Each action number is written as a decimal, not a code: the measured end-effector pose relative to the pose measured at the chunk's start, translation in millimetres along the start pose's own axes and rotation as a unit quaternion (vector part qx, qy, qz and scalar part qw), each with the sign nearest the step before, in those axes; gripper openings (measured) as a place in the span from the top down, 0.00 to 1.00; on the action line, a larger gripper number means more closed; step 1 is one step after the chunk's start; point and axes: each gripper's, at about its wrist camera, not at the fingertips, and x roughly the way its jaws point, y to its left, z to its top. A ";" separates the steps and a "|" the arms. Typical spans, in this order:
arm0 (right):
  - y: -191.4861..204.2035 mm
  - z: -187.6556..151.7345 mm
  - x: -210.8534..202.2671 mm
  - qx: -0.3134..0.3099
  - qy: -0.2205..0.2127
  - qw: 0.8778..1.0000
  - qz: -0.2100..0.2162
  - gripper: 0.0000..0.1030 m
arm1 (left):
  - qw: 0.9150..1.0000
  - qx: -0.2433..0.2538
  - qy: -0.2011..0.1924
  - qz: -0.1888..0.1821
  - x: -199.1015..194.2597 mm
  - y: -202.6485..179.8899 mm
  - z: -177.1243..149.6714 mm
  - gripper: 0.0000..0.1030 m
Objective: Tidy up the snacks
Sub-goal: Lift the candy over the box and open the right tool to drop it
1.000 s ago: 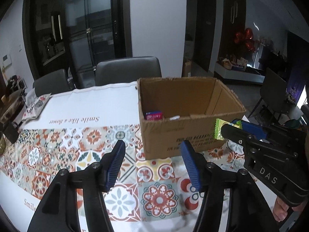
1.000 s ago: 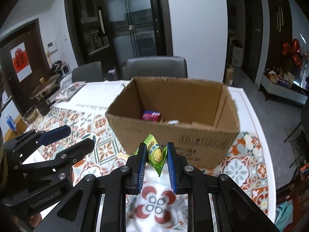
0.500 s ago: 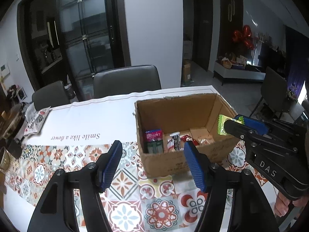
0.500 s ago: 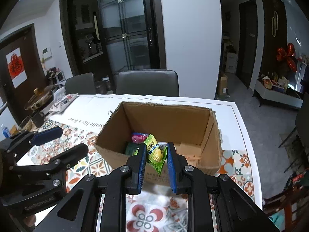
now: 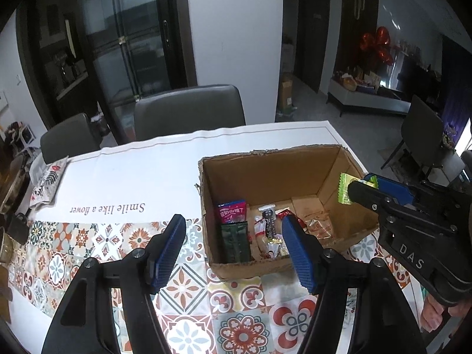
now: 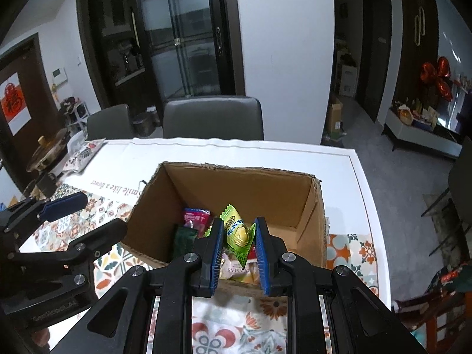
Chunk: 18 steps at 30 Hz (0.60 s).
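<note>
Raised over the box [image 6: 250,183], right hand-held gripper [image 6: 237,250] clamps green snack [image 6: 237,233]; left [image 5: 233,250] gapes empty.

A raw, matt cardboard box [image 6: 309,215] with rough torn edges sits on a smooth printed tablecloth [image 5: 124,177]; glossy foil-look wrappers [image 5: 231,211] fill it, one shiny green packet [image 6: 237,236] between ribbed blue pads [image 6: 217,253].

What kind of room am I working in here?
Most likely a home dining room: a table under a tile-patterned tablecloth, grey upholstered chairs pushed up to its far edge, and dark glass-panelled doors behind. A brown cardboard box of snacks sits on the table.
</note>
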 end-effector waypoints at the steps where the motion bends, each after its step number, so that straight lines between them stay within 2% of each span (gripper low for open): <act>1: 0.2 1.0 1.2 0.001 0.004 1.000 -0.002 0.78 | 1.000 -0.001 0.004 0.002 2.9 0.6 2.0 0.35; 5: -1.9 3.9 8.8 0.002 0.026 1.000 -0.013 0.77 | 1.000 -0.006 0.010 0.004 6.1 2.1 5.9 0.35; 9: -3.0 5.6 9.8 0.002 0.032 0.999 -0.023 0.59 | 1.000 -0.010 0.014 0.003 6.0 2.1 4.1 0.35; 11: -2.7 4.2 7.8 0.001 0.033 0.999 -0.025 0.58 | 1.000 -0.011 0.012 0.003 3.5 1.6 2.4 0.35; 14: -2.5 1.0 3.5 0.002 0.032 0.999 -0.029 0.51 | 1.000 -0.012 0.005 0.004 -2.9 1.8 -1.2 0.35; 16: -3.3 -1.1 -1.0 0.005 0.028 0.999 -0.033 0.49 | 1.000 -0.012 -0.002 0.005 -8.3 1.2 -3.7 0.33; 18: -4.2 -4.2 -7.2 0.007 0.022 0.999 -0.038 0.44 | 1.000 -0.013 -0.014 0.012 -17.0 0.4 -8.6 0.25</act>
